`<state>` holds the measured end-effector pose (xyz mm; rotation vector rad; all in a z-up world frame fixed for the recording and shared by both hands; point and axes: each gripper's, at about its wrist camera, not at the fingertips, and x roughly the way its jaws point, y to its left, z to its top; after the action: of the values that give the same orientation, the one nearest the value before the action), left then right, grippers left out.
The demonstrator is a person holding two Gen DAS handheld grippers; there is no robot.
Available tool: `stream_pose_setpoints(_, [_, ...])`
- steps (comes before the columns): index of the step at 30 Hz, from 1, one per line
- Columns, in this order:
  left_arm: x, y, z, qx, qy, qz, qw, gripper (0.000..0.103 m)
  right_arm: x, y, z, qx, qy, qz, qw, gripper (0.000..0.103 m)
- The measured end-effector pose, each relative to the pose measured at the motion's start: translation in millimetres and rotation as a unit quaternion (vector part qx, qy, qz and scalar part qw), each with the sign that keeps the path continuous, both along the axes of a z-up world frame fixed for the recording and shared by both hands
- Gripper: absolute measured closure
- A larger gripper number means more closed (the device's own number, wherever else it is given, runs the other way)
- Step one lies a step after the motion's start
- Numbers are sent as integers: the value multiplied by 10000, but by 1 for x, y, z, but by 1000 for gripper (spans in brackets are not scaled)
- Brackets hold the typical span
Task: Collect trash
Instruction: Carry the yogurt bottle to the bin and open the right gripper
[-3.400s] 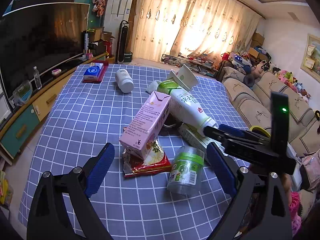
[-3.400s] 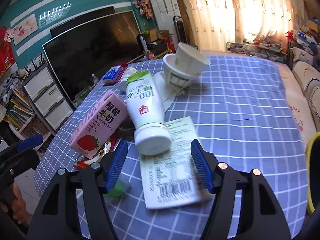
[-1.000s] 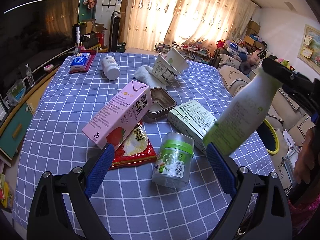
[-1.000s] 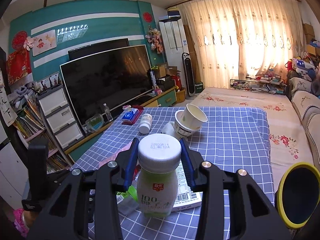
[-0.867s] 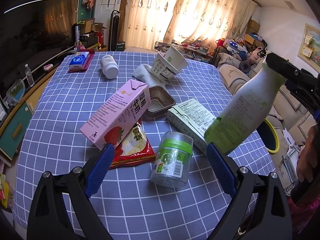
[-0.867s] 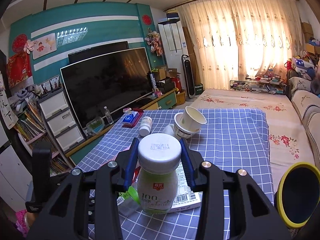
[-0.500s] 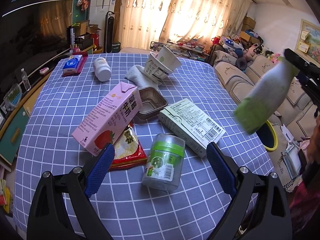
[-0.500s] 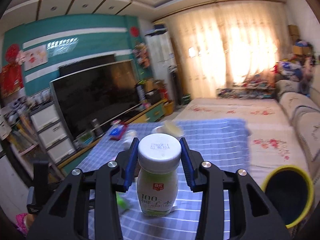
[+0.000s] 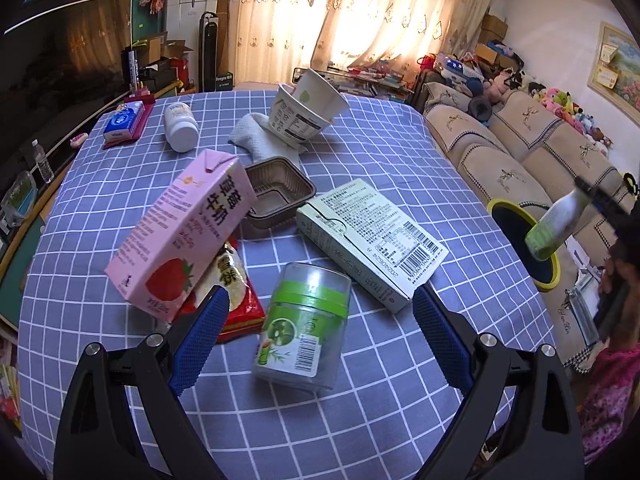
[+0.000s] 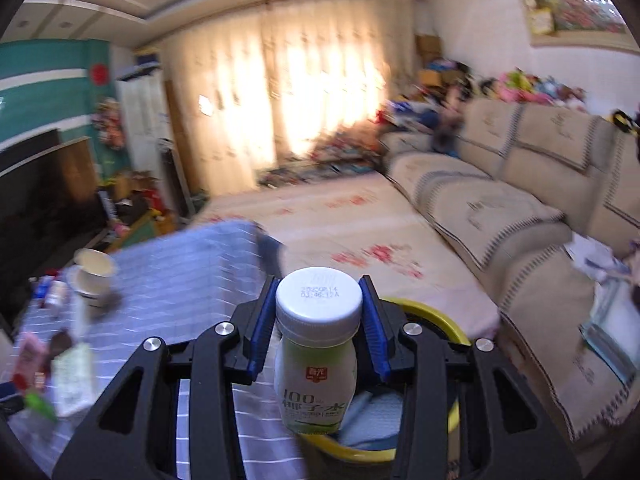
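One bottle (image 10: 318,344) gripped above bin (image 10: 448,328) rim.

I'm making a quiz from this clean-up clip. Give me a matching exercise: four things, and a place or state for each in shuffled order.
Things:
1. white bottle
2. pink carton
3. green-lidded jar
4. brown tray

States:
A. lying on its side between the left claw's fingers
B. empty, open side up
C. held by its cap over the yellow-rimmed bin
D. leaning tilted over a red packet

Pairs: 1-C, 2-D, 3-A, 4-B
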<state>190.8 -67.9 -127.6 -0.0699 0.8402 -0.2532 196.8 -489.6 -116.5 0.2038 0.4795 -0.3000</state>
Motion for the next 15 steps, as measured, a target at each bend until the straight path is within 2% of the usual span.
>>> stream_pose_setpoints(8, [5,-8,-12,90,167,-18,9998,11,38,-36,-85,196,935,-378,9947,64])
stream_pose_setpoints(11, [7,-6,-16,94,235,11,9997,11,46,-42,-104,159,1195,-499,9915,64])
stream_pose_setpoints(15, [10,-2,-22,66,309,41,9995,11,48,-40,-112,188,1299,-582,9896,64])
